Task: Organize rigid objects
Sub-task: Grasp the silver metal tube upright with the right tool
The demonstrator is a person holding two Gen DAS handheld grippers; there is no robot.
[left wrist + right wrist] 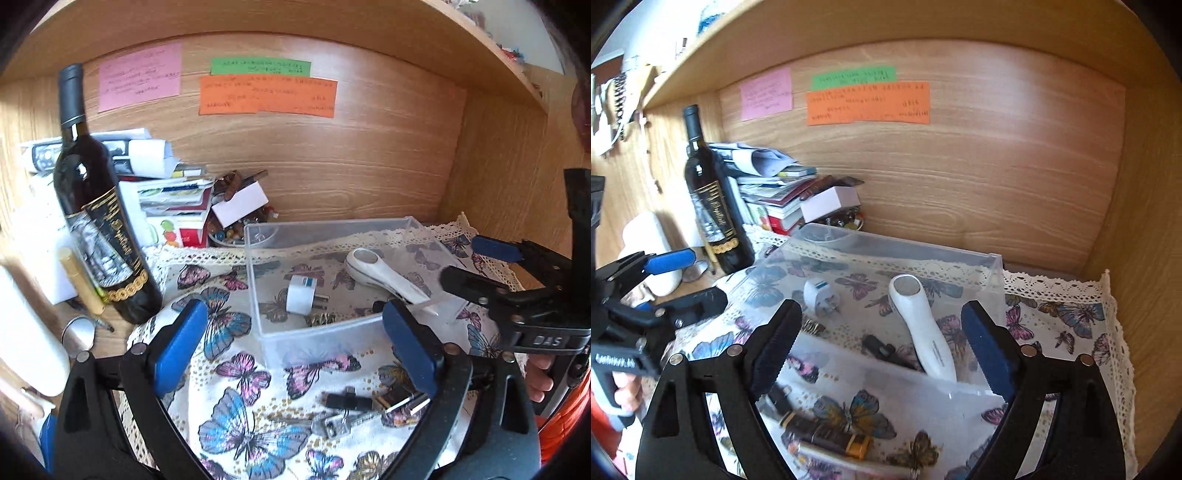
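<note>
A clear plastic box [258,288] [993,295] stands on a butterfly cloth. Inside lie a white handheld device [384,273] [925,328], a white plug adapter [301,295] [820,295], a small gold piece [321,319] and a black piece [879,349]. Loose in front of the box lie a black T-shaped adapter [347,401], a metal clip [336,424] and a brown and gold tube [827,437]. My left gripper [295,343] is open and empty before the box. My right gripper [879,354] is open and empty over the box's near wall.
A dark wine bottle [96,206] [713,206] stands left of the cloth beside a stack of books and papers [162,184]. A white cylinder [26,332] and a gold pen [81,280] lie at far left. Coloured notes [266,96] hang on the wooden back wall.
</note>
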